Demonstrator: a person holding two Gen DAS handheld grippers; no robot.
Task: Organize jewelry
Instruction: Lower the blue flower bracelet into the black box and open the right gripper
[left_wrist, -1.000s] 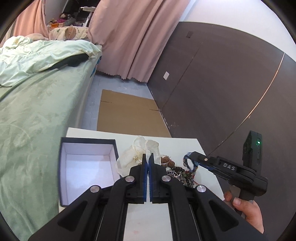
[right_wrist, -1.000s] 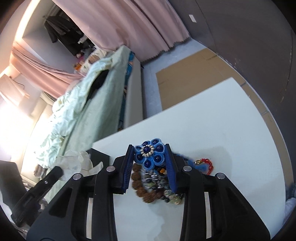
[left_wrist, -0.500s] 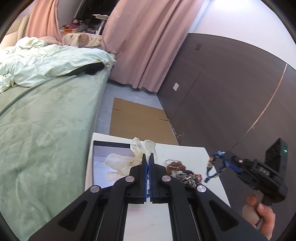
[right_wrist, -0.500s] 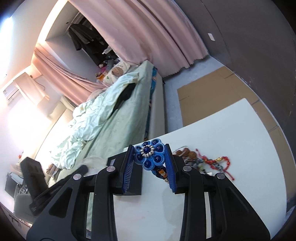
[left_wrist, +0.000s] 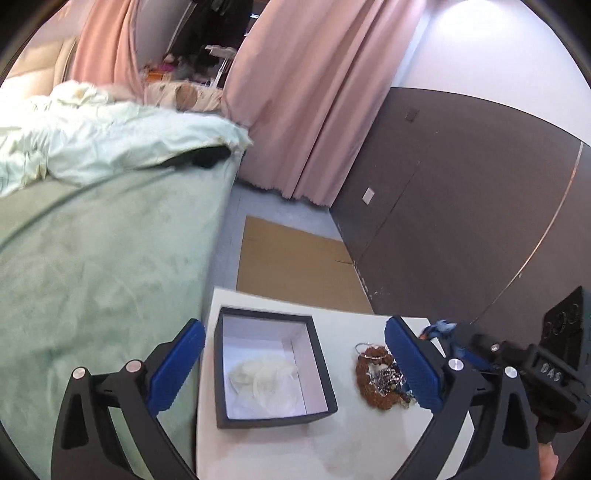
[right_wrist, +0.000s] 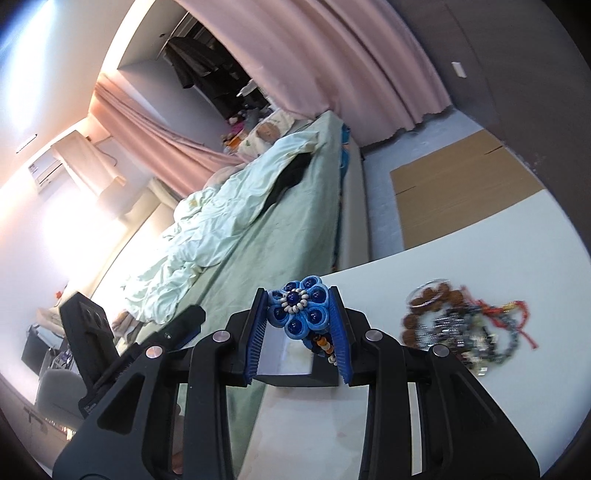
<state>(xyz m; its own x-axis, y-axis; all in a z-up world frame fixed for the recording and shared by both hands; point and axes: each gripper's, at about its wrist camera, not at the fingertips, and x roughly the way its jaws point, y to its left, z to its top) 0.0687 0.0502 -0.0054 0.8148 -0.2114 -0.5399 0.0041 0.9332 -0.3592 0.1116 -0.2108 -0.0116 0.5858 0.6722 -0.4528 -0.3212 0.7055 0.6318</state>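
Note:
A dark box with a white lining (left_wrist: 317, 373) stands on the white table (left_wrist: 280, 450), and a cream gauze pouch (left_wrist: 263, 377) lies inside it. My left gripper (left_wrist: 295, 369) is open wide above the box and empty. A pile of beaded bracelets (left_wrist: 376, 380) lies right of the box; it also shows in the right wrist view (right_wrist: 461, 325). My right gripper (right_wrist: 299, 317) is shut on a blue flower ornament (right_wrist: 298, 311) with beads hanging from it, held above the box's near edge (right_wrist: 295, 378). In the left wrist view that gripper (left_wrist: 439, 328) sits to the right of the pile.
A bed with a green cover (left_wrist: 92, 266) runs along the table's left side. A flat cardboard sheet (left_wrist: 295, 269) lies on the floor beyond the table. Pink curtains (left_wrist: 306, 103) and a dark wall panel (left_wrist: 461, 206) stand behind.
My left gripper has opened and let the cream pouch drop into the box. My right gripper has lifted the blue flower ornament off the pile and carried it left toward the box.

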